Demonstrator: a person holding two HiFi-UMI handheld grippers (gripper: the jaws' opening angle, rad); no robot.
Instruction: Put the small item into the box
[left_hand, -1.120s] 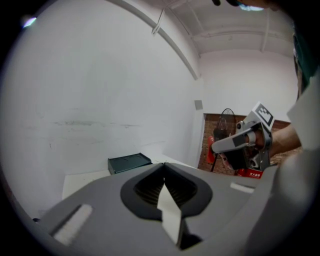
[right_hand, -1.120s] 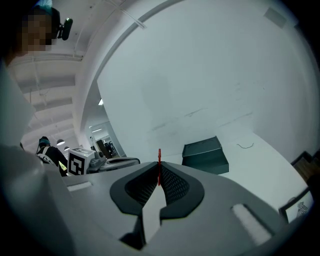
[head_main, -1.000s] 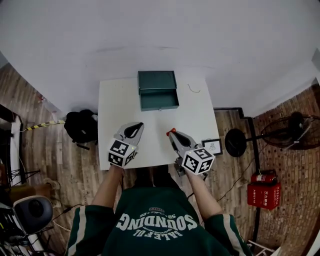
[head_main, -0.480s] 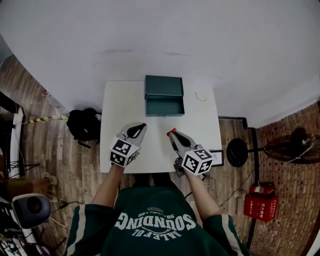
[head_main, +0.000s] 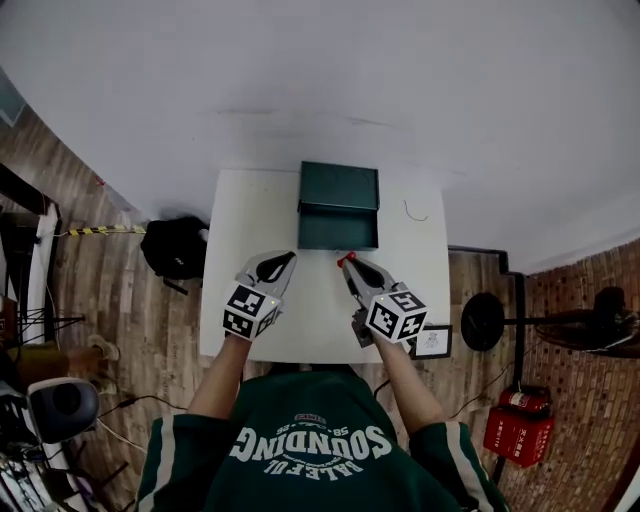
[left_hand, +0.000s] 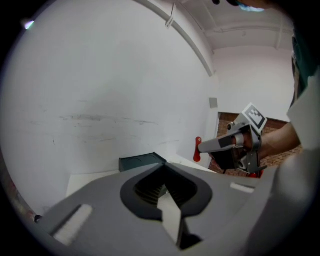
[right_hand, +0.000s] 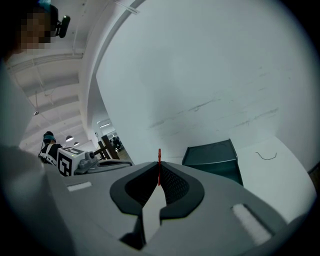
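An open dark green box (head_main: 338, 206) stands at the far middle of the white table (head_main: 240, 300), its lid raised at the back. My right gripper (head_main: 347, 261) is shut on a small red item (head_main: 345, 258) just short of the box's front edge. In the right gripper view the red item (right_hand: 159, 166) shows as a thin strip upright between the closed jaws, and the box (right_hand: 212, 157) lies ahead to the right. My left gripper (head_main: 285, 259) is shut and holds nothing, to the left of the right one. The left gripper view shows the box (left_hand: 141, 161) and the red item (left_hand: 198, 149).
A thin bent wire (head_main: 414, 212) lies on the table right of the box. On the wooden floor are a black backpack (head_main: 172, 248) at the left, a small framed picture (head_main: 432, 342), a fan base (head_main: 482, 320) and a red fire extinguisher (head_main: 515, 432) at the right. A white wall rises behind the table.
Both grippers have moved forward, and the red item in the right gripper now lies close to the box's front. The head view has shifted.
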